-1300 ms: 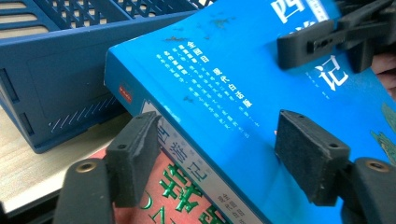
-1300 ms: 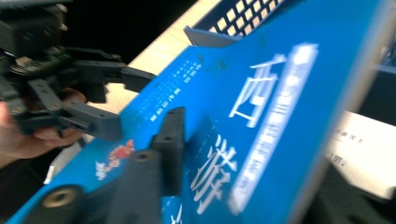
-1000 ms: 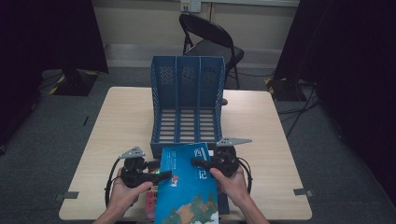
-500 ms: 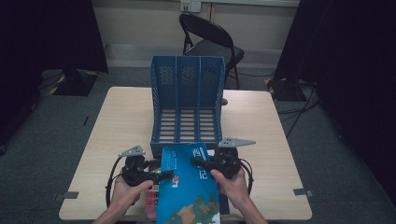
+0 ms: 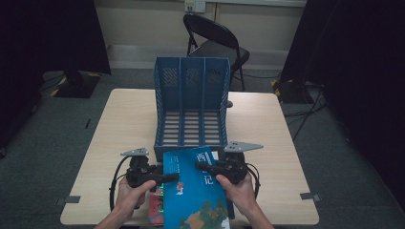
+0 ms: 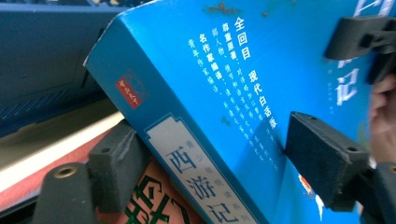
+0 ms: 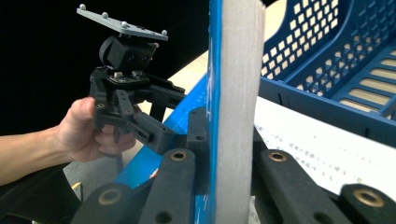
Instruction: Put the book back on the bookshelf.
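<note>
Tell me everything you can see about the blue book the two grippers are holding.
The blue book is a thick paperback with a glossy blue cover, white Chinese lettering, a pale spine label and off-white page edges. It is lifted and tilted at the table's near edge, in front of the blue file rack. The right hand-held gripper clamps its page edge; the left hand-held gripper straddles the spine side, jaws wide. A red book lies beneath it.

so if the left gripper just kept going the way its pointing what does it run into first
Most likely the blue book: the left gripper points across at its spine side, which already sits between the jaws. Beyond the book is the right gripper, clamped on the far edge, though depth there is hard to judge.
</note>
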The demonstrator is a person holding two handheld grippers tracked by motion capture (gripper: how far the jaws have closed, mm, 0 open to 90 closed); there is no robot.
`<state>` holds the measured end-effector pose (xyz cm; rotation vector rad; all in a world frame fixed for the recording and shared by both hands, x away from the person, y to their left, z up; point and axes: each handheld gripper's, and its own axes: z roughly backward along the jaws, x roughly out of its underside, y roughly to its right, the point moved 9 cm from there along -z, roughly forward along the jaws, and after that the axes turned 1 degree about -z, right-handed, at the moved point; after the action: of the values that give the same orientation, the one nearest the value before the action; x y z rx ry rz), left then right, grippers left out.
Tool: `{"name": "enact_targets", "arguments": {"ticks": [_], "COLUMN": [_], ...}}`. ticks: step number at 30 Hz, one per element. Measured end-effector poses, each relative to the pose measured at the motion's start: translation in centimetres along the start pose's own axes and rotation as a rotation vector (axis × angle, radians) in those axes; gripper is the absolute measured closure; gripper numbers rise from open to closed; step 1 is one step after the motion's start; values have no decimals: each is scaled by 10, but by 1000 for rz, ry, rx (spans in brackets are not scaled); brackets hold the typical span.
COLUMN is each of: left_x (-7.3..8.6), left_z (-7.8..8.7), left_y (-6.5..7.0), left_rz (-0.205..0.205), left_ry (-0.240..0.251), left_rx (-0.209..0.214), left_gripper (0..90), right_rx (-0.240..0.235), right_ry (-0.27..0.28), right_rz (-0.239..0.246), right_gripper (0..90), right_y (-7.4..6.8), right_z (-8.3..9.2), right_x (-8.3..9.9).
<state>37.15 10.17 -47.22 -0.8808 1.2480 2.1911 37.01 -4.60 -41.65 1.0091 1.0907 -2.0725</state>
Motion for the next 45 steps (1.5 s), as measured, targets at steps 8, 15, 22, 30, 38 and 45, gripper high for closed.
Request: {"name": "enact_targets", "arguments": {"ticks": [8,15,22,30,38,45], "left_x": [-10,-16,-25,-47,-68,-96], "left_z": [4,8,5,14,26,39], "left_y": [8,13,28,53,69,85], "left_rz": [-15,-18,-31,-104,-137,-213], "left_ry": [22,43,59,90,125,186], "left_rx": [31,36,112,112,122,107], "left_gripper": [333,372,458,521,562,592], "right_rx": [28,32,10,42,27,10], "right_ry": [3,8,40,70,120,186], "right_rz": [-46,-35,-43,24,47,70], "right_gripper": [803,803,803,801,802,802], "right_y": [7,1,-5,-23,-39,-49], "right_z": [0,2,8,21,32,42], "right_x": [-1,-7,-12,-26,-44,-68]}}
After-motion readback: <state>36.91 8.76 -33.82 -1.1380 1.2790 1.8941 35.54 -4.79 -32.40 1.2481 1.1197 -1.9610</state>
